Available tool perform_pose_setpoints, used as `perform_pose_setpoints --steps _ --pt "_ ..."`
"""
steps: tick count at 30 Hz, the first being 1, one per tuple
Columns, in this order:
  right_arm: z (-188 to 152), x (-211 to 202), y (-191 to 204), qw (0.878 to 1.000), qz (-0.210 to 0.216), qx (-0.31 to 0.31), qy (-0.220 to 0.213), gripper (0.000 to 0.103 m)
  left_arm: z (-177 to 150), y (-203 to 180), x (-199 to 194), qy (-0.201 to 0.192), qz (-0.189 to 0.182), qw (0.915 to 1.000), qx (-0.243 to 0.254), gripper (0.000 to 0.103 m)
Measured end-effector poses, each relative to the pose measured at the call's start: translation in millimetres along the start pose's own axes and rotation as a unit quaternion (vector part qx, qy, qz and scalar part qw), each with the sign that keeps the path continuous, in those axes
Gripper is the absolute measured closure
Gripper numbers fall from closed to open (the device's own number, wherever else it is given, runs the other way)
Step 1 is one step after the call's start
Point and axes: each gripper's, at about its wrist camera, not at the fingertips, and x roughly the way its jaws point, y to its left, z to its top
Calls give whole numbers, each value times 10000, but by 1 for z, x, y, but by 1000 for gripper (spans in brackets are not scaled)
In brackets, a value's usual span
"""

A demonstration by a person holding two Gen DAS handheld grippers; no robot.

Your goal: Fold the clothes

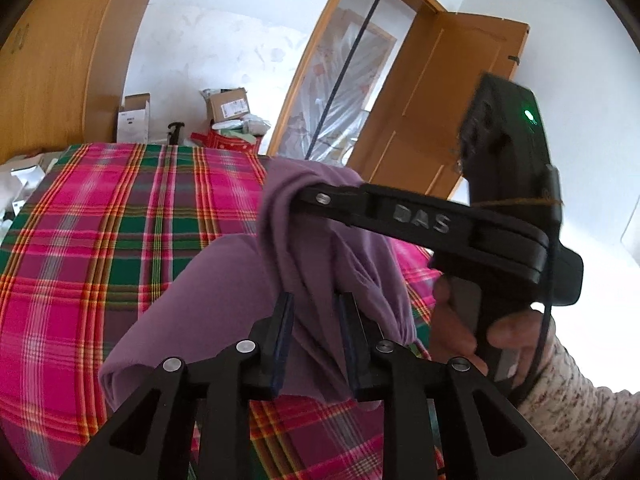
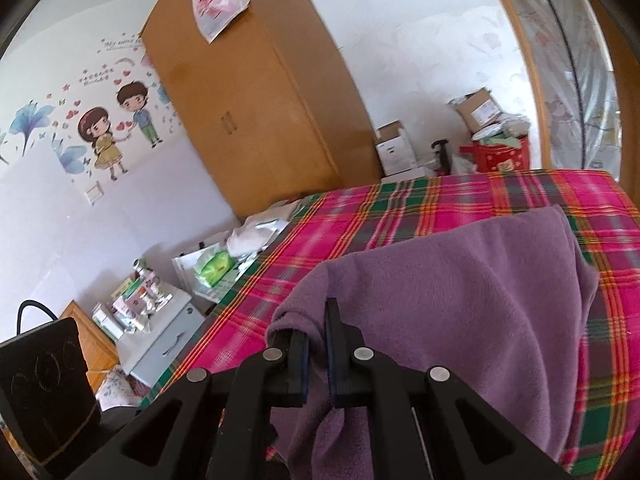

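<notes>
A purple fleece garment (image 1: 224,280) is lifted in a bunch above the pink and green plaid bed sheet (image 1: 100,220). My left gripper (image 1: 316,336) is shut on a hanging fold of it, and cloth fills the gap between the fingers. In the left wrist view, my right gripper (image 1: 310,197) comes in from the right, held by a person's hand (image 1: 504,332), its tip buried in the upper fold. In the right wrist view, the right gripper (image 2: 317,346) pinches the garment's (image 2: 460,300) near edge. The rest drapes to the right over the sheet (image 2: 440,208).
A wooden wardrobe (image 2: 256,112) stands past the bed's far left. Cardboard boxes (image 1: 228,106) and a red bag (image 1: 230,144) sit beyond the bed's far edge. An open wooden door (image 1: 440,100) is at the right. A cluttered bedside cabinet (image 2: 160,332) is left of the bed.
</notes>
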Motion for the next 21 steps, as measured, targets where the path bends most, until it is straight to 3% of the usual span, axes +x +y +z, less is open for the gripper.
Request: perform_pose_setpoints --steps 11,13,15,17,21 --pt "-6 16 -12 9979 205 291 550 93 -2 12 26 609 -147 9974 -347 79" --pt "-7 15 -15 9971 227 363 627 88 -2 12 29 667 -246 9966 -409 79" --pt "-7 9 -18 9960 271 491 691 74 -2 11 30 686 -313 9961 -456 73" --pt "-11 -3 -20 9963 272 532 620 67 -2 9 30 696 -327 9959 -481 68" --pt "-21 -31 -25 9971 258 579 424 66 -3 11 37 849 -361 9937 -643 68"
